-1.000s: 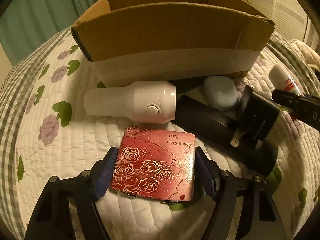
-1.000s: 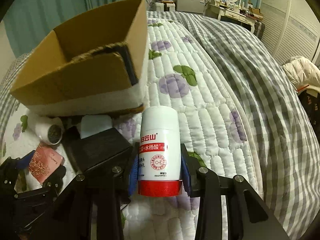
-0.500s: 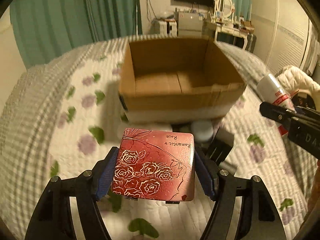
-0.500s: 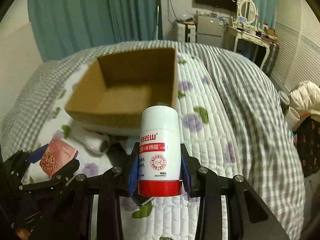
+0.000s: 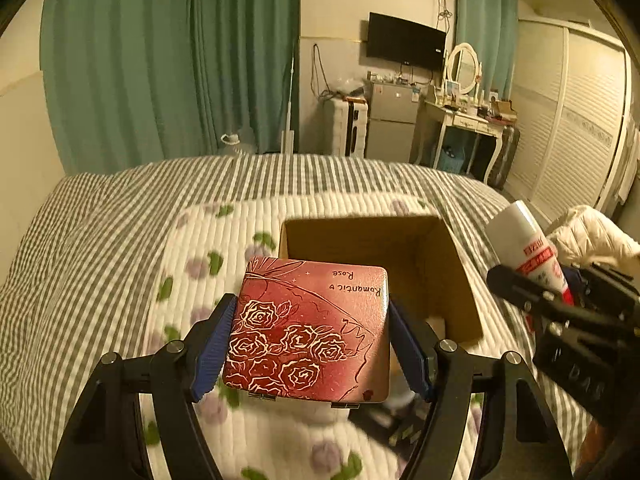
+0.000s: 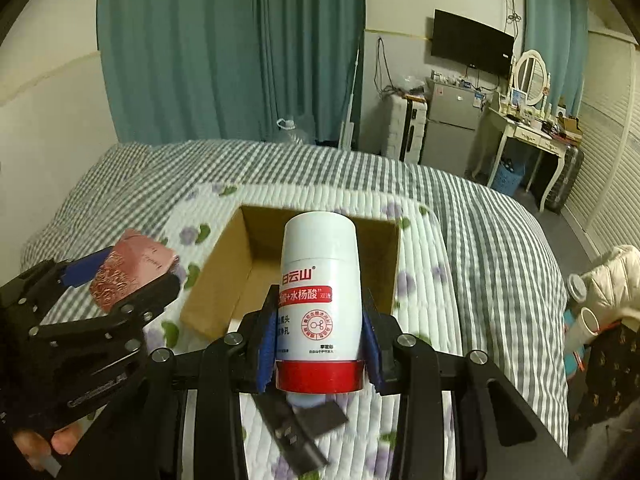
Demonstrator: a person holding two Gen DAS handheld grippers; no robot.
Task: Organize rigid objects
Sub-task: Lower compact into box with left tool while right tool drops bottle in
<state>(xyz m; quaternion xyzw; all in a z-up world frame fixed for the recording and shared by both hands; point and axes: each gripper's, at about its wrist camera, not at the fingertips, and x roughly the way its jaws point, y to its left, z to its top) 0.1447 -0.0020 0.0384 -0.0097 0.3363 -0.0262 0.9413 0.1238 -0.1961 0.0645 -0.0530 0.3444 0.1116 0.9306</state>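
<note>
- Left gripper (image 5: 309,340): blue pads pressed against both side edges of a red tin (image 5: 310,326), flat and square, white-line roses on the lid, "Romantic Rose" lettering upside down. It hangs low centre in the left view, in front of the cardboard box's (image 5: 460,280) near rim.
- Right gripper (image 6: 319,346): pads clamped on a white bottle (image 6: 320,304) with a red base band and red Chinese print, upright, centre of the right view, over the box's (image 6: 224,284) near wall.
- Box is open-topped and sits on a floral quilt (image 5: 192,248) on a grey striped bedspread (image 5: 80,248).
- Hidden or unclear: the tin covers the box's near-left corner; a pale item low inside the box cannot be identified. Below the bottle, a dark plug-like object (image 6: 296,420) is blurred.
- Versus half a second ago: both grippers sit higher, so the box looks smaller and further down, with more curtain (image 6: 224,48) and wall in view. Grips unchanged.
</note>
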